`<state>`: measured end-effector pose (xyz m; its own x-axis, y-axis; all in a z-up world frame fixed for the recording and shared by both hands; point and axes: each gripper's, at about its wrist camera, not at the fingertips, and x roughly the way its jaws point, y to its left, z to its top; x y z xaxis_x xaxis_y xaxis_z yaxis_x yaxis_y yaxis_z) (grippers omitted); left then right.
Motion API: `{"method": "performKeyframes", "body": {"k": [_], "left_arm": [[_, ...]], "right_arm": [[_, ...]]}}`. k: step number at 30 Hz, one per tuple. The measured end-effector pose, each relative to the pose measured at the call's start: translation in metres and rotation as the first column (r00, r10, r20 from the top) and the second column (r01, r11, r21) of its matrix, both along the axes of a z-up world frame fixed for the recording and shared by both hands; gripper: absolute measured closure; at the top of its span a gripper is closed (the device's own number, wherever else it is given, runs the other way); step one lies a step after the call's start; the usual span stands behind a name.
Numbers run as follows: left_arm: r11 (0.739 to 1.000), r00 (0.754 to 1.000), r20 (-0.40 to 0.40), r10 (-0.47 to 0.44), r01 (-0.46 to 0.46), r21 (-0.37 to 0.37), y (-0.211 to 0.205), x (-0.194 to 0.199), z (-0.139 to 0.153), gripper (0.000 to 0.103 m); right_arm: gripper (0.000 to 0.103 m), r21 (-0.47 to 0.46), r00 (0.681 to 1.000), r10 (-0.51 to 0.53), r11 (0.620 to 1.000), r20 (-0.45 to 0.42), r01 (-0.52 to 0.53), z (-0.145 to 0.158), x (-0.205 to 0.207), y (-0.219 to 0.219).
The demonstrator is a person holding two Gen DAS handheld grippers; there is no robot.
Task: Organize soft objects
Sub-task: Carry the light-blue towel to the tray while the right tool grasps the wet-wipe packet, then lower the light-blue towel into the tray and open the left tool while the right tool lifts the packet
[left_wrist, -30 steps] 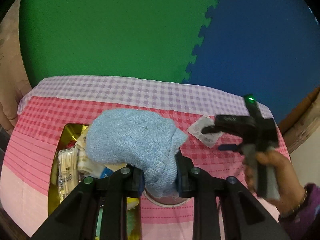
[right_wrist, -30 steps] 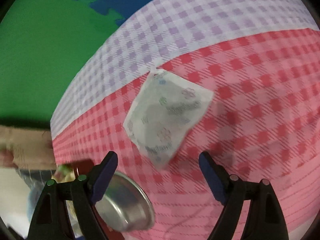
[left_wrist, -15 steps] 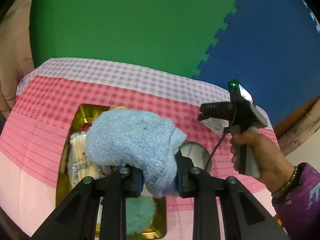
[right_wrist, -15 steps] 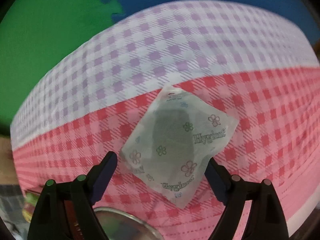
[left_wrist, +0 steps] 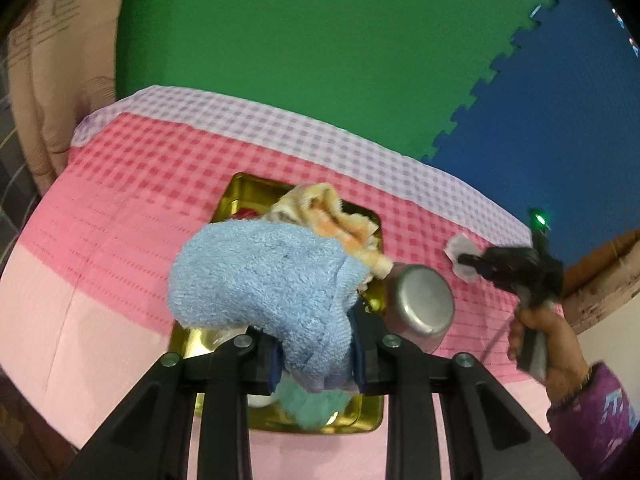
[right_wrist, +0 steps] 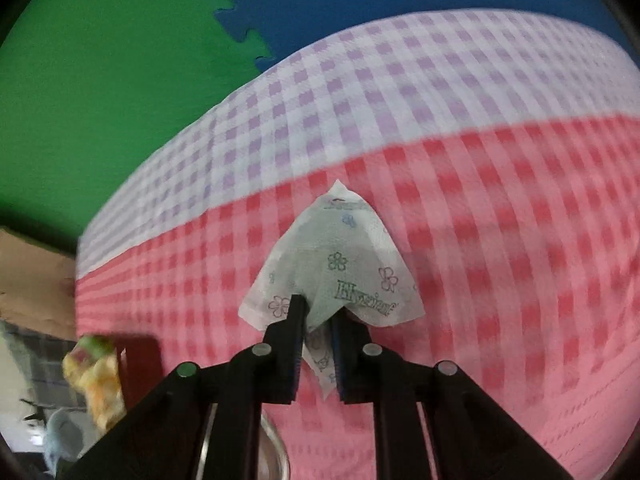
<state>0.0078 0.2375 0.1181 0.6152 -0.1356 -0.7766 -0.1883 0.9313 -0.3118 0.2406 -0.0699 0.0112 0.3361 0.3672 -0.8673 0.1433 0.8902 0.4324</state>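
My left gripper point(left_wrist: 316, 354) is shut on a light blue terry towel point(left_wrist: 264, 280), which hangs over a gold tray point(left_wrist: 240, 190). In the tray lie an orange-and-cream cloth point(left_wrist: 332, 216) and a teal fluffy item point(left_wrist: 312, 404). In the right wrist view my right gripper point(right_wrist: 318, 322) is shut on a white flower-printed tissue packet point(right_wrist: 340, 264), pinching its near corner so it tents up off the red-checked tablecloth point(right_wrist: 500, 240). The left wrist view shows the right gripper point(left_wrist: 470, 260) at that packet point(left_wrist: 460, 246), held by a hand point(left_wrist: 548, 332).
An upturned steel bowl point(left_wrist: 420, 306) sits against the tray's right side. Green point(left_wrist: 300, 40) and blue point(left_wrist: 560, 100) foam mats lie beyond the table's far edge. A cardboard box point(right_wrist: 32, 280) stands at the left of the right wrist view.
The right gripper's jaws, wide apart around the tissue packet before, have closed on its corner. My left gripper carried the blue towel from beside the tray to over its middle.
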Motion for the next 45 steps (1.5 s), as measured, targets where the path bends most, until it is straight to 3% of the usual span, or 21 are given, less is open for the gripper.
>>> {"method": "performKeyframes", "body": {"k": [7, 14, 19, 24, 29, 38, 45], "left_arm": [[0.998, 0.999, -0.019, 0.043, -0.042, 0.047, 0.003, -0.03, -0.003, 0.077], [0.997, 0.998, -0.033, 0.054, -0.052, 0.059, 0.009, -0.056, -0.018, 0.077], [0.991, 0.999, -0.002, 0.033, -0.033, 0.127, 0.002, -0.062, -0.018, 0.077], [0.983, 1.0, 0.003, 0.005, -0.006, 0.186, 0.001, -0.046, -0.028, 0.077], [0.989, 0.998, -0.059, 0.027, -0.018, 0.149, 0.01, -0.024, -0.052, 0.077], [0.986, 0.997, -0.076, 0.034, -0.021, 0.163, 0.016, -0.011, -0.074, 0.074], [0.98, 0.997, -0.069, 0.037, -0.023, 0.197, 0.014, -0.006, -0.089, 0.059]], "right_arm": [[0.091, 0.122, 0.995, 0.056, 0.99, 0.088, -0.066, 0.015, -0.095, -0.014], [0.091, 0.089, 0.984, 0.106, 0.989, 0.145, -0.119, 0.012, -0.184, -0.029], [0.091, 0.126, 0.986, 0.099, 0.985, 0.137, -0.116, -0.001, -0.226, -0.075], [0.091, 0.129, 0.983, 0.099, 0.984, 0.153, -0.119, 0.003, -0.241, -0.092], [0.091, 0.142, 0.981, 0.097, 0.982, 0.165, -0.121, 0.009, -0.244, -0.103], [0.091, 0.146, 0.981, 0.106, 0.981, 0.16, -0.13, 0.007, -0.242, -0.103], [0.091, 0.142, 0.98, 0.124, 0.979, 0.158, -0.147, 0.006, -0.243, -0.097]]}}
